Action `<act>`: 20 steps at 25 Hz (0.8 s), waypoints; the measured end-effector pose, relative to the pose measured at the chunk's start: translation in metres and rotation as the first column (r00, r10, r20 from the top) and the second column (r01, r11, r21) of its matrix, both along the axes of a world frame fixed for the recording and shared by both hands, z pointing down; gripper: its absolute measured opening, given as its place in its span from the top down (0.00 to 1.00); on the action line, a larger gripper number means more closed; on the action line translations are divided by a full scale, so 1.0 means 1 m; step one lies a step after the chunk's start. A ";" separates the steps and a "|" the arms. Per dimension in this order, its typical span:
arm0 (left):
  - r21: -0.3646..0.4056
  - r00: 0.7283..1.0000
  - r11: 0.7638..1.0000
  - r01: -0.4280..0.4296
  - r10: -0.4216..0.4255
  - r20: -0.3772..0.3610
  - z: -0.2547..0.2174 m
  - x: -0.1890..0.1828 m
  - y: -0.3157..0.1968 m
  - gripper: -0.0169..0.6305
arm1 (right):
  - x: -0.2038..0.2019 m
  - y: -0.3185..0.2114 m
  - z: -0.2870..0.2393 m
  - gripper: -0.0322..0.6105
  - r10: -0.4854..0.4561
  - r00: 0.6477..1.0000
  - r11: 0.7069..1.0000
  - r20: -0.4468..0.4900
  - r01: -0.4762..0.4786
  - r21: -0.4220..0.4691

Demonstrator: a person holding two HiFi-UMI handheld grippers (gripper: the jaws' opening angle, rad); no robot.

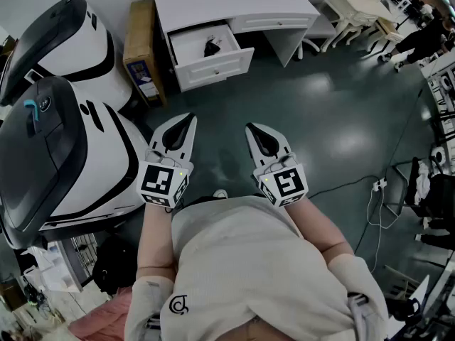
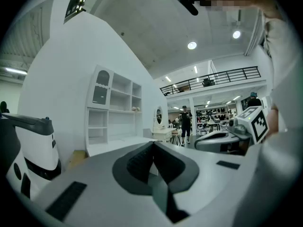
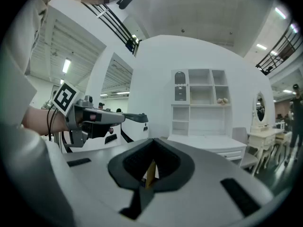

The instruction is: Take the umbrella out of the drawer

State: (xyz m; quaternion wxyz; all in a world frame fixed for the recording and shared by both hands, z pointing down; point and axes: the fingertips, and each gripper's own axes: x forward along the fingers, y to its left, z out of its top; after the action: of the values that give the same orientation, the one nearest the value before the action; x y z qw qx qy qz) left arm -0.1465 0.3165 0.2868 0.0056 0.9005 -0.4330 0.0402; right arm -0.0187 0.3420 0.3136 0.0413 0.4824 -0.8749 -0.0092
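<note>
A white desk (image 1: 234, 2) stands ahead of me with its left drawer (image 1: 213, 66) pulled open. Inside the drawer lies a small black folded umbrella (image 1: 212, 46). My left gripper (image 1: 189, 118) and right gripper (image 1: 249, 127) are held side by side over the dark floor, well short of the drawer and pointing towards it. Both are shut with nothing in them. In the left gripper view the jaws meet at the left gripper's tip (image 2: 152, 143); the right gripper's tip (image 3: 151, 141) looks the same in its own view. The umbrella shows in neither gripper view.
Two large white-and-black machines (image 1: 64, 148) stand close on my left. A cardboard box (image 1: 141, 55) leans beside the desk. A white shelf unit (image 3: 201, 103) stands on the desk. A chair (image 1: 316, 34) is at the desk's right. Cables (image 1: 377, 190) and racks fill the right edge.
</note>
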 end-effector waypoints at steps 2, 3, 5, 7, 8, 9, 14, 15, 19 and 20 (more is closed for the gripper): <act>0.001 1.000 1.000 0.002 -0.002 0.009 0.002 0.001 -0.002 0.96 | 0.001 -0.002 0.002 0.94 0.004 1.000 1.000 0.000 -0.004 0.000; 0.001 1.000 1.000 0.003 -0.003 0.011 0.002 0.001 -0.003 0.96 | 0.002 -0.003 0.003 0.94 0.006 1.000 1.000 0.000 -0.006 0.000; -0.001 1.000 1.000 0.006 -0.006 0.005 0.002 0.001 -0.005 0.96 | 0.001 -0.004 0.004 0.94 0.007 1.000 1.000 -0.002 -0.007 -0.002; -0.005 1.000 1.000 0.006 -0.006 -0.007 0.002 -0.001 -0.007 0.96 | 0.000 -0.004 0.004 0.94 0.006 1.000 1.000 -0.007 -0.006 0.000; -0.007 1.000 1.000 0.007 -0.007 -0.013 0.003 -0.002 -0.008 0.96 | 0.000 -0.005 0.003 0.94 0.006 1.000 1.000 -0.010 -0.006 0.002; -0.009 1.000 1.000 0.007 -0.007 -0.017 0.003 -0.002 -0.009 0.96 | 0.000 -0.006 0.002 0.94 0.006 1.000 1.000 -0.012 -0.006 0.003; -0.023 1.000 1.000 -0.006 0.005 -0.011 0.008 -0.004 -0.015 0.96 | -0.003 -0.013 0.002 0.94 0.010 1.000 1.000 0.020 -0.010 -0.007; -0.026 1.000 1.000 -0.007 0.007 -0.009 0.009 -0.007 -0.016 0.96 | -0.004 -0.015 0.001 0.94 0.017 0.999 1.000 0.034 -0.017 -0.005; -0.039 1.000 0.999 -0.001 0.001 -0.011 0.013 -0.021 -0.023 0.96 | -0.010 -0.023 0.003 0.94 0.043 0.998 0.999 0.039 -0.043 -0.002; -0.041 1.000 0.999 0.004 -0.004 -0.013 0.014 -0.024 -0.025 0.96 | -0.011 -0.025 0.005 0.94 0.048 0.998 0.999 0.036 -0.048 -0.010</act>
State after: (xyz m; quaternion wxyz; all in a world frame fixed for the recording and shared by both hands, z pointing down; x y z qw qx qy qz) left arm -0.1709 0.2912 0.3005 0.0271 0.8995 -0.4338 0.0433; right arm -0.0300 0.3172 0.3185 0.0276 0.5033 -0.8637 0.0045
